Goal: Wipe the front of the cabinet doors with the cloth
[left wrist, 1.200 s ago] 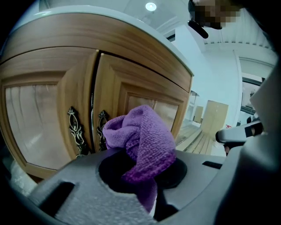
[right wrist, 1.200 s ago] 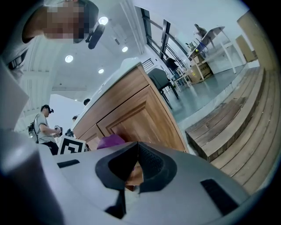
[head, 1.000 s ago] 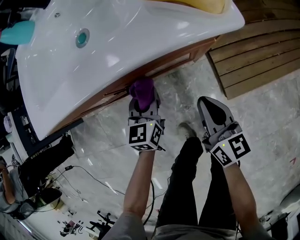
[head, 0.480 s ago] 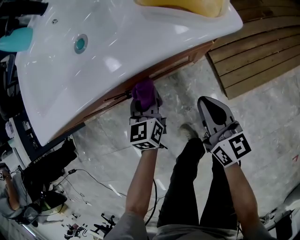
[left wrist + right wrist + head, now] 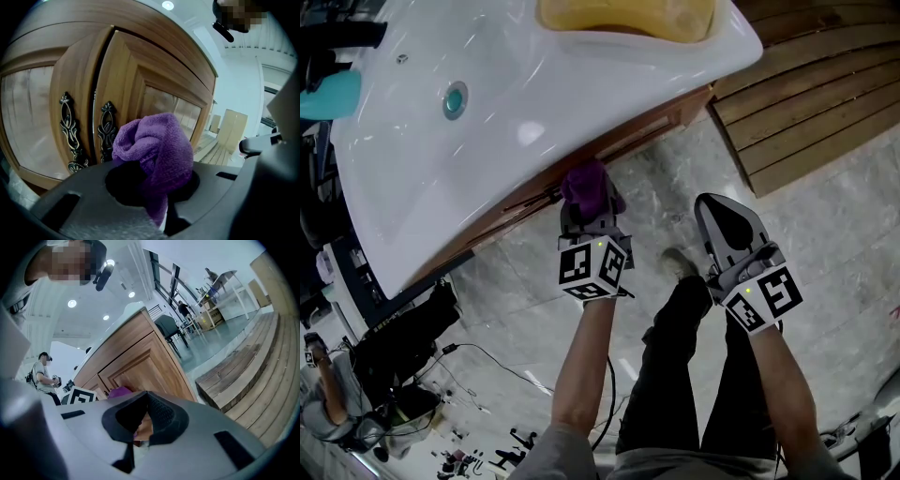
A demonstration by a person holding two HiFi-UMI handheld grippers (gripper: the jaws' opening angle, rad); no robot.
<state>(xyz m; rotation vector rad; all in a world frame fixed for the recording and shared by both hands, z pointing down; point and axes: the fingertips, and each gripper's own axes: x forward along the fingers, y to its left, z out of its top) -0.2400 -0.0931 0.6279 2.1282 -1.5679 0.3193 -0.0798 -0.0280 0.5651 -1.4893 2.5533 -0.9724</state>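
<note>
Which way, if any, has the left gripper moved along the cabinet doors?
No, no clear move: the left gripper still holds the purple cloth at the cabinet doors, just right of the door handles, as before.

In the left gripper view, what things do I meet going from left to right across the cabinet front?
Left door handle → right door handle → purple cloth

We find the basin atop the cabinet, the cloth before its doors, wooden decking to the right.
</note>
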